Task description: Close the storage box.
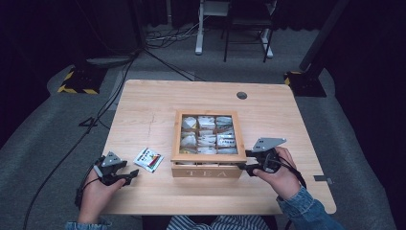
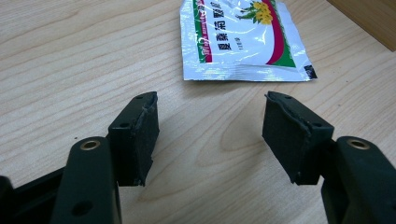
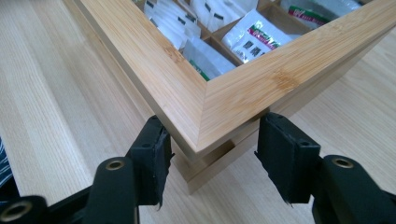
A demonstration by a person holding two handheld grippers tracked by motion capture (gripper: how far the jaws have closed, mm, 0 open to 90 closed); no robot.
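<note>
i see the wooden tea box at the middle of the table, its glass-framed lid down, the compartments under it packed with white sachets. my right tool sits at the box's near right corner, jaws apart on either side of that corner; i cannot tell whether the pads touch the wood. my left tool rests near the left edge, jaws apart and empty, with a loose tea sachet lying flat just beyond it, left of the box.
</note>
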